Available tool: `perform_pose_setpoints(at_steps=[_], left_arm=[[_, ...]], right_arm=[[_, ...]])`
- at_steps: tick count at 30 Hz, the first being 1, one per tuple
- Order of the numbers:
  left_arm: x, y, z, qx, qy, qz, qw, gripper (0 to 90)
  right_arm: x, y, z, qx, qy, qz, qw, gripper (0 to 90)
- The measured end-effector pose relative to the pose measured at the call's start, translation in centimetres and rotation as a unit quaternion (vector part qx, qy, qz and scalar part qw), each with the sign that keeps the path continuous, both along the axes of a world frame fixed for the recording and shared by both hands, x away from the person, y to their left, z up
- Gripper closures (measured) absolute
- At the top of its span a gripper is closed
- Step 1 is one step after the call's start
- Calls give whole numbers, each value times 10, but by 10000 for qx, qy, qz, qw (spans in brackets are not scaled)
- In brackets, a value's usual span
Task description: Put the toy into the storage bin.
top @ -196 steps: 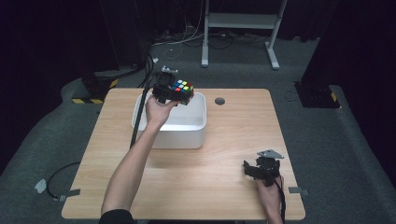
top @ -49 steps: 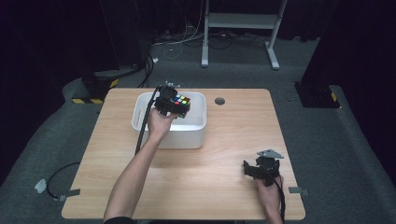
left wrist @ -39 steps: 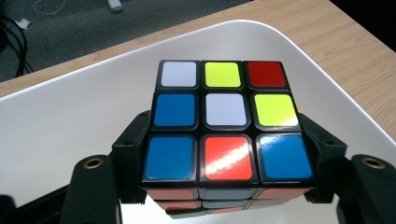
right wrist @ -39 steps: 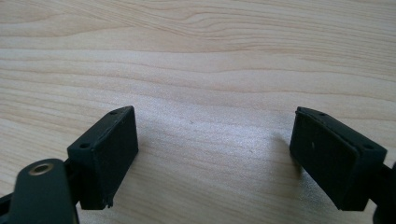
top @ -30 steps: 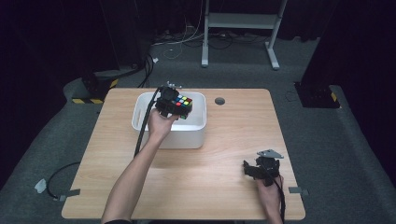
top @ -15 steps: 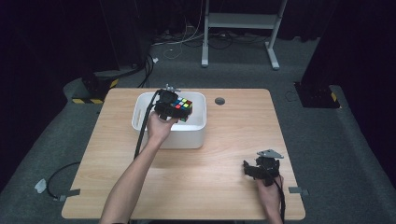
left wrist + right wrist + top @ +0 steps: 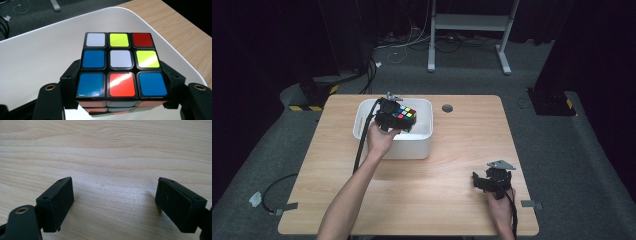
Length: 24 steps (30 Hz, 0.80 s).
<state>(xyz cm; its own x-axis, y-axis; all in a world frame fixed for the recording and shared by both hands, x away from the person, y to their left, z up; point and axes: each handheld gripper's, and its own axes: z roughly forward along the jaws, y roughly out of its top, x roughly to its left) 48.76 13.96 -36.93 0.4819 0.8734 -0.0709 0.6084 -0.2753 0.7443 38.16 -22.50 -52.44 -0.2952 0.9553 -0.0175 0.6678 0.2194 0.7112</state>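
My left gripper (image 7: 398, 120) is shut on a scrambled colour cube (image 7: 403, 116), holding it just inside the white tub (image 7: 418, 146) at the back middle of the table. In the left gripper view the cube (image 7: 119, 65) sits between both jaws above the tub's white floor (image 7: 37, 62), its top face showing white, yellow, red and blue tiles. Low over the wood near the table's front right, my right gripper (image 7: 490, 181) stands open; its view shows two black jaws wide apart over bare table (image 7: 112, 157), with nothing between them.
A small dark round hole (image 7: 447, 108) lies in the tabletop right of the tub. Cables trail from both grippers over the table edges. A metal stand (image 7: 469, 22) and loose cables sit on the floor beyond the table.
The left hand has lowered the cube from above the tub down into it over the past seconds. The right gripper has stayed where it was.
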Motion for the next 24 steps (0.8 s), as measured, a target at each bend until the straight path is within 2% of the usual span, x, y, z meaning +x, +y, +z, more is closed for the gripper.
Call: perform_pose_setpoints(at_steps=[24], left_arm=[[-13, 10, 0, -60, -103, 21, 9999, 333]], right_arm=[[0, 0, 0, 0, 1, 0, 10000, 151]])
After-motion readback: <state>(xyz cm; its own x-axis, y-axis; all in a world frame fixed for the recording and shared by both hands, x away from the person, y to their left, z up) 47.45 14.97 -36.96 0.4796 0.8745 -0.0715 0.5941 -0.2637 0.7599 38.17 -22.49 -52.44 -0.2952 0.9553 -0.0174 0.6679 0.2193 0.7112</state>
